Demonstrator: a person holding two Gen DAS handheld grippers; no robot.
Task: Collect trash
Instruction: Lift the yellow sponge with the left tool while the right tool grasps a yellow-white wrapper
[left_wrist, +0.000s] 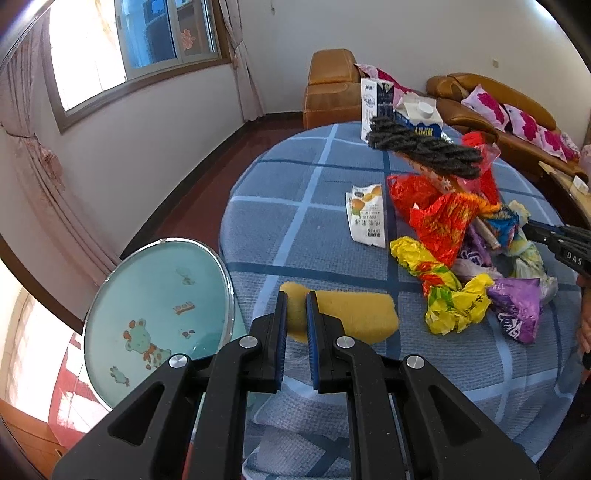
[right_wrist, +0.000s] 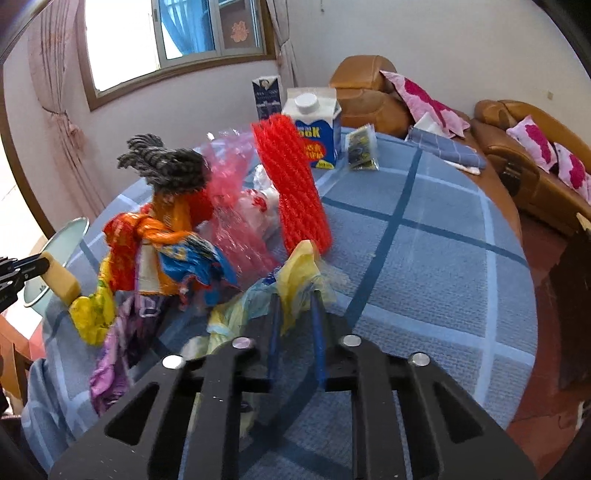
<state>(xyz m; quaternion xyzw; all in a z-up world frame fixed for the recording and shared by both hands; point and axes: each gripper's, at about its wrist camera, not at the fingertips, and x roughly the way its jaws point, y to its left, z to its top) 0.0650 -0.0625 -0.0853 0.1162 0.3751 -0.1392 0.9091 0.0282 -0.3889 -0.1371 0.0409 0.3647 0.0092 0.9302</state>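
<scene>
Two tools are at work over a round desk (left_wrist: 280, 229) covered with a blue checked cloth. At the bottom centre of the left wrist view, the left tool (left_wrist: 296, 295) has its jaws nearly closed on the end of one yellow sponge (left_wrist: 354, 310), pinched between the blue pads; the same sponge shows at the left edge of the right wrist view, held above the cloth. At the bottom centre of the right wrist view, the right tool (right_wrist: 295, 295) has its jaws drawn in on one pale yellow plastic bag (right_wrist: 301, 269), which bunches up between the pads.

The trash lies heaped in the middle of the desk, right of centre in the left view: one red-orange bag (left_wrist: 439, 221), one yellow crumpled wrapper (left_wrist: 454, 302), one purple wrapper (left_wrist: 517, 310) and one flat white sachet (left_wrist: 365, 214) lying apart to the left of the heap. One grey mop head (left_wrist: 424, 147) sticks out over the pile. One red foam net (right_wrist: 295, 184) stands upright at the centre of the right view.

Two cartons stand at the far edge: one white milk carton (right_wrist: 314, 125) with a round cap, and one taller dark carton (right_wrist: 266, 96) behind it. One small dark packet (right_wrist: 362, 147) leans just right of the milk carton. One round teal tray (left_wrist: 159, 317) sits at lower left of the left view.
</scene>
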